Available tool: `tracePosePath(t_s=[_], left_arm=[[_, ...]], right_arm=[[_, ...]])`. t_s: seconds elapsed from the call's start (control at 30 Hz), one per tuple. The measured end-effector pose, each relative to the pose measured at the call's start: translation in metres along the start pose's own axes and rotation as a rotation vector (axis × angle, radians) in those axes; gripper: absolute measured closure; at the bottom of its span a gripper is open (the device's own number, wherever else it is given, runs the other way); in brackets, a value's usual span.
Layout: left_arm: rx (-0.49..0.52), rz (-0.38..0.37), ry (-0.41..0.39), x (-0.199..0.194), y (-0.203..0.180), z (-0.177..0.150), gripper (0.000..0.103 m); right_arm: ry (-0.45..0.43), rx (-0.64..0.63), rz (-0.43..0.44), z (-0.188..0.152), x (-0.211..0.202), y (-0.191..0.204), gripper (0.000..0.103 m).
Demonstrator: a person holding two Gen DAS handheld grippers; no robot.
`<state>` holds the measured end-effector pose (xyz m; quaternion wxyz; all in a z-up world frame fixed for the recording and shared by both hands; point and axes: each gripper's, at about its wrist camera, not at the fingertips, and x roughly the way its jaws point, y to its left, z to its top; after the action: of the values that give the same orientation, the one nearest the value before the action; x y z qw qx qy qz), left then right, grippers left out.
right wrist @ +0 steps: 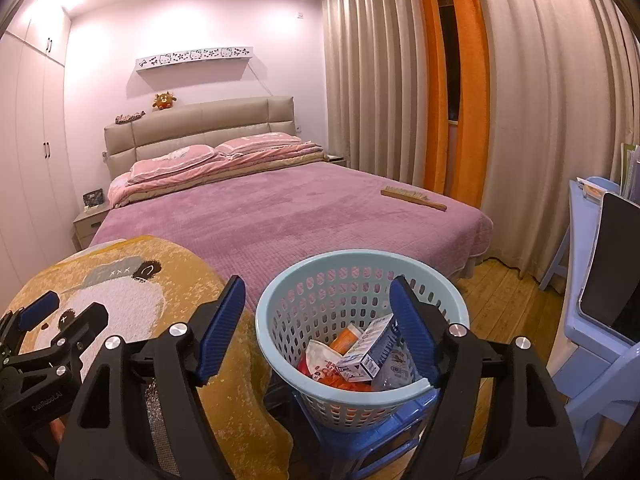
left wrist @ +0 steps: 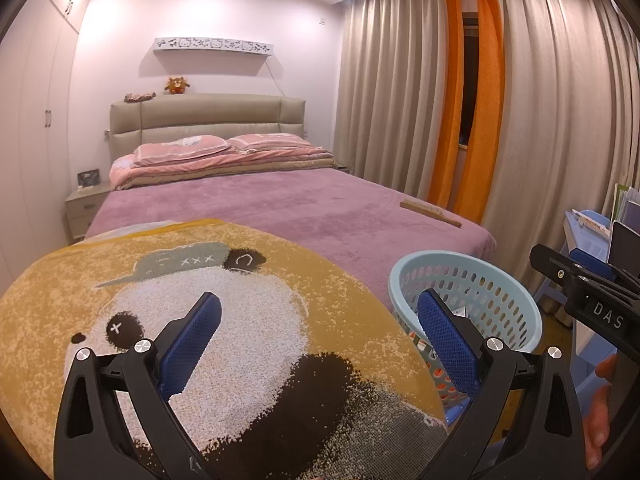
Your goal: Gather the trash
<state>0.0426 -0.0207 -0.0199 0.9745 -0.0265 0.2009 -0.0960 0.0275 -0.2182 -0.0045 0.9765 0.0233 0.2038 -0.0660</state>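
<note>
Two grippers: both hang empty at the foot of the bed.
Bed: its purple cover shows no trash; only a brush lies near the far edge.
Mat: panda print, bare under the left gripper.
Basket: raised on a blue stool, probably for easy dropping.
Trash: carton and wrappers, already inside the basket.
Left gripper: jaws wide, touching nothing.
Right gripper: jaws wide over the basket, gripping nothing.
</note>
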Motion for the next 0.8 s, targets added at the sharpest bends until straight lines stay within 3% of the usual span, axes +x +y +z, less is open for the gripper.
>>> tracePosePath(t_s=[0.8], left_arm=[[0.001,0.001,-0.001,-0.0008,-0.0001,-0.0007,0.008]], right_arm=[[0.001,0.000,0.005,0.0006,0.0044,-0.0041,0.031]])
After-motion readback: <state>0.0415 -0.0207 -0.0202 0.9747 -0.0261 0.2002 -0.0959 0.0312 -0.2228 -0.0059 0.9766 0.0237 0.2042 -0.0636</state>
